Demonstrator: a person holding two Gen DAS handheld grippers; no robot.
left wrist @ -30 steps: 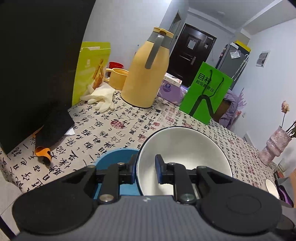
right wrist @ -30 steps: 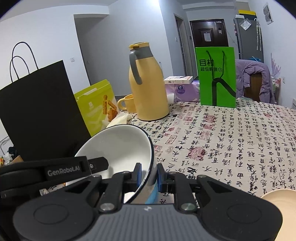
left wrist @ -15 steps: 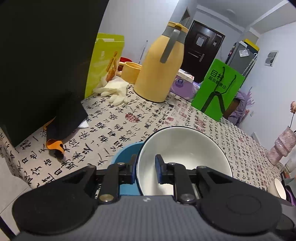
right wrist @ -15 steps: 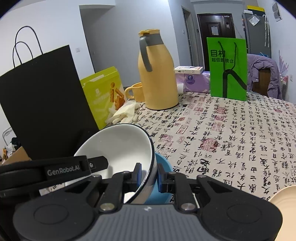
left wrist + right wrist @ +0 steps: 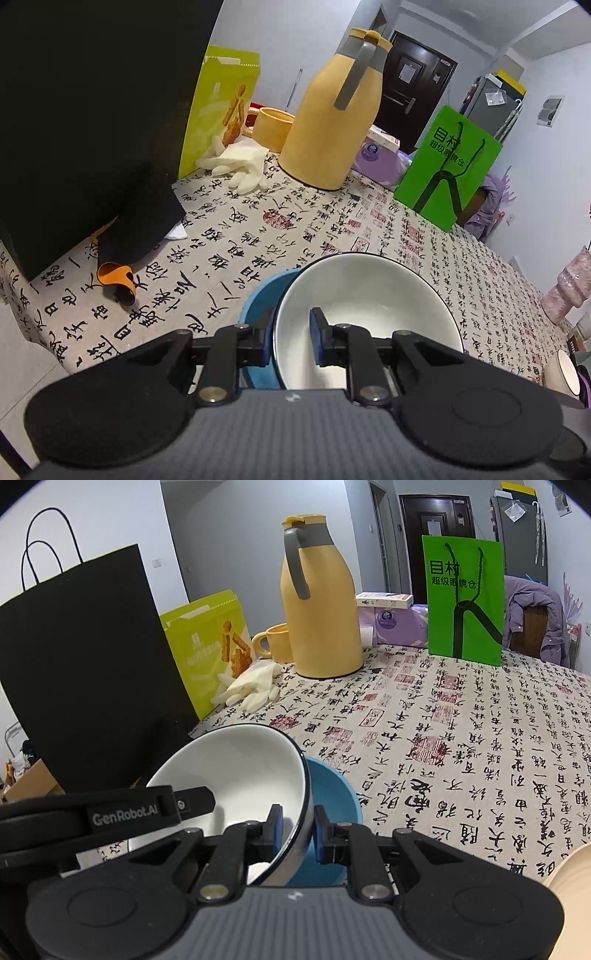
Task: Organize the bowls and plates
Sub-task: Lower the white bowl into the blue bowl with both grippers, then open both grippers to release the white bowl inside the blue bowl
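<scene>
A white bowl [image 5: 373,302] with a dark rim is held between both grippers, one on each side of its rim. My left gripper [image 5: 291,338] is shut on its left rim, one pad inside and one outside. My right gripper [image 5: 298,829] is shut on the opposite rim, where the white bowl [image 5: 236,771] appears tilted. A blue bowl [image 5: 260,301] sits on the tablecloth just under and beyond it, also seen as the blue bowl [image 5: 332,790] in the right wrist view. Whether the two bowls touch I cannot tell. The left gripper's side [image 5: 147,812] shows in the right wrist view.
A black paper bag [image 5: 85,672] stands at the left, with a yellow-green snack box [image 5: 207,646], white gloves [image 5: 251,690], a yellow jug [image 5: 317,605], a yellow mug [image 5: 273,642] and a green bag [image 5: 463,598] behind. A cream plate [image 5: 569,882] lies at the right edge; a small bowl [image 5: 561,373] sits far right.
Both grippers have sunk and moved forward with the white bowl toward the table. The blue bowl has come further into view beneath it.
</scene>
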